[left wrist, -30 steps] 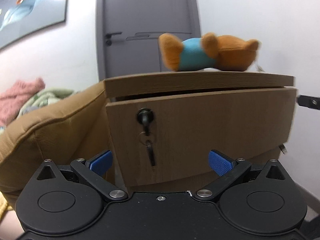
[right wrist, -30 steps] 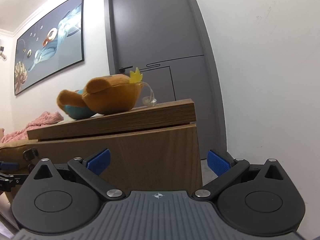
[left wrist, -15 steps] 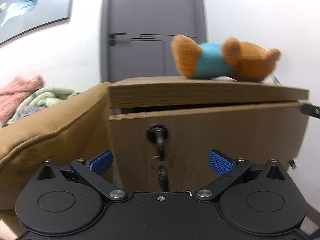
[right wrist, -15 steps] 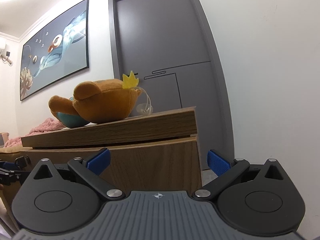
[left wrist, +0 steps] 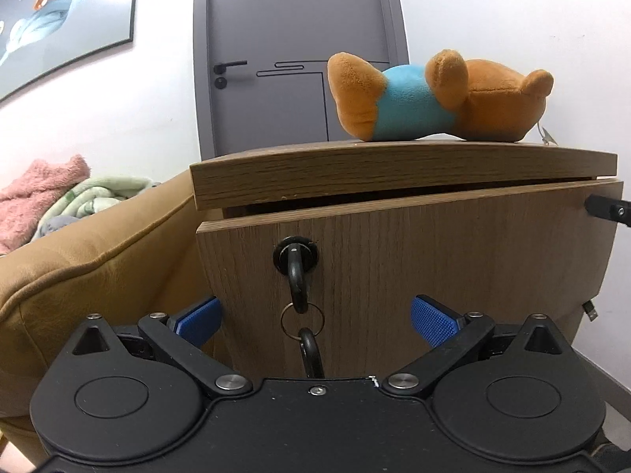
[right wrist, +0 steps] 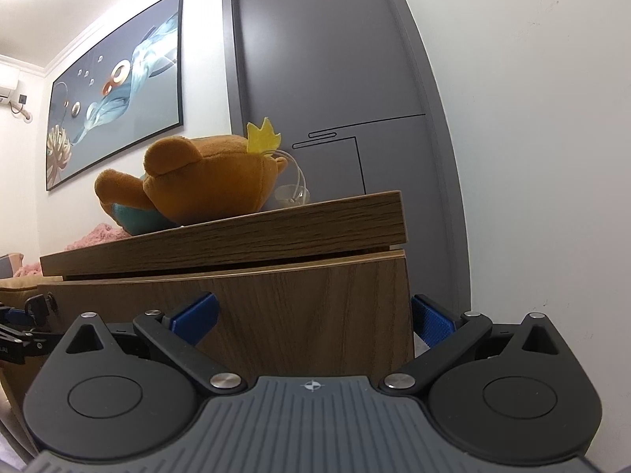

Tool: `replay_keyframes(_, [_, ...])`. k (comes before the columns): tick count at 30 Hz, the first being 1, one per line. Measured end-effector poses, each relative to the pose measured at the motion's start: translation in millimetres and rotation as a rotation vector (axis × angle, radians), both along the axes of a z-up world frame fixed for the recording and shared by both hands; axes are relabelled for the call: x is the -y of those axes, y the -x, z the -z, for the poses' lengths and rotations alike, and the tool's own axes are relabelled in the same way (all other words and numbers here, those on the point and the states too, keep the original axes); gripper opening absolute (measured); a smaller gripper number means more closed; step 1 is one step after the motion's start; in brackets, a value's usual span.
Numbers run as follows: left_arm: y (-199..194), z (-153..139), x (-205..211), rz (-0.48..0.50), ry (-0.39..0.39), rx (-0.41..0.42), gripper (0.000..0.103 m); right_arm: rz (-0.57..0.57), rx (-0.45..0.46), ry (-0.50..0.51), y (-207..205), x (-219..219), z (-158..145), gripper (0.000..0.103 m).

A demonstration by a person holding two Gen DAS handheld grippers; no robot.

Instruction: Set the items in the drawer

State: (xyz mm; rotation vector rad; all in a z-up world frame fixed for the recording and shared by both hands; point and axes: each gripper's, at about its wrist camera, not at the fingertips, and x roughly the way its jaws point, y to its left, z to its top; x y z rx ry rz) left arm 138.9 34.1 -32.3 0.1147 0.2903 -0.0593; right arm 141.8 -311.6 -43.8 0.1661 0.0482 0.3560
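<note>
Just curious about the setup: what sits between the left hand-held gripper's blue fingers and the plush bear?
In the left wrist view, the wooden drawer front with a black key in its lock, then the cabinet's top slab, under the orange plush bear.

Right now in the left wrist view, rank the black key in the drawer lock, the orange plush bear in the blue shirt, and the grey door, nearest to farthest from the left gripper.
1. Black key in the drawer lock: nearest, dead ahead between the open left gripper fingers.
2. Orange plush bear in the blue shirt: atop the cabinet, up and right.
3. Grey door: farthest, behind the cabinet.
</note>
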Motion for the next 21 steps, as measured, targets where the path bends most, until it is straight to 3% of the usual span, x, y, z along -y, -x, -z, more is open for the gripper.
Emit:
replay_keyframes(12, [1.5,11.5,14.7,-0.068,-0.027,0.045,0.102,-0.044,0.013,0.023,-5.1,1.4,1.8,0.103])
replay_keyframes(15, [9.7,17.3,25.0,0.070,-0.082,0.038,0.101,-0.054,0.015,0.030,-6.0,1.8,2.1,0.103])
replay_keyframes(18, [22.9,24.4,48.2,0.238,-0.204,0.051,0.102,-0.059,0.014,0.041,-4.5,2.1,2.1,0.103])
replay_keyframes(21, [30.3,25.0,59.5,0.280,-0.218,0.057,0.102,-0.064,0.013,0.052,-2.9,2.3,2.1,0.103])
